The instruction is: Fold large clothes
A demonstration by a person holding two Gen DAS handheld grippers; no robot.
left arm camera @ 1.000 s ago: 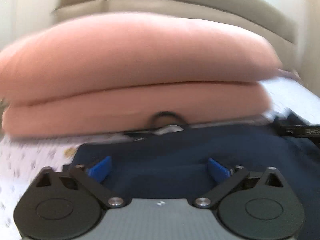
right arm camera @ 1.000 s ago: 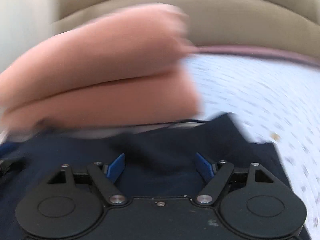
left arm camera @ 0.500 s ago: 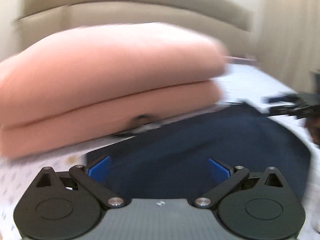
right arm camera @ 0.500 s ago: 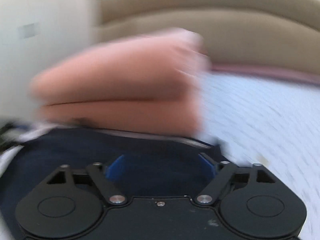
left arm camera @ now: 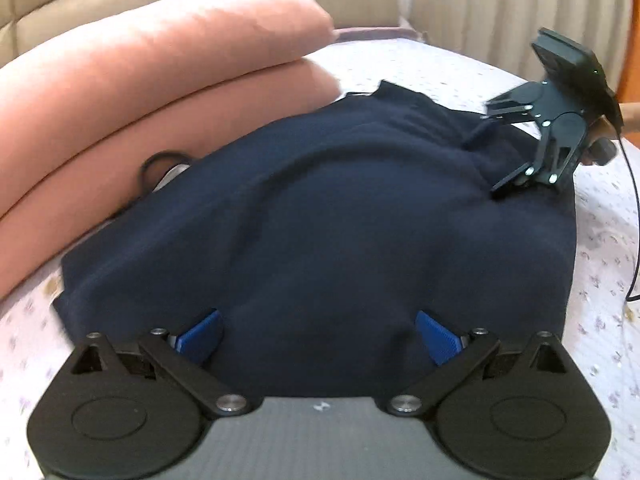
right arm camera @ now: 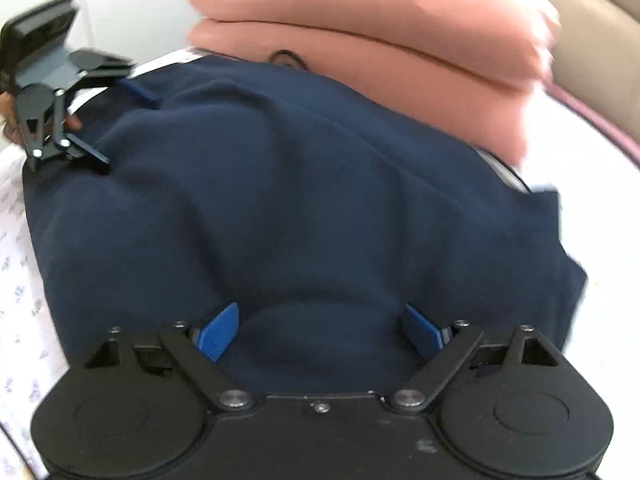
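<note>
Both tongs, left [left arm camera: 318, 334] and right [right arm camera: 320, 330], gape wide (gripping nothing) over the navy garment [left arm camera: 340, 220].

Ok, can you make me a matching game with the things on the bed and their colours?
Things:
1. the big garment
2. the folded blanket
3. the bedsheet
4. the pads on the left hand-held gripper

Colours:
A. bright blue
B. white with tiny flowers
C. dark navy
D. salmon pink

Pairs: 1-C, 2-D, 3-B, 4-A
</note>
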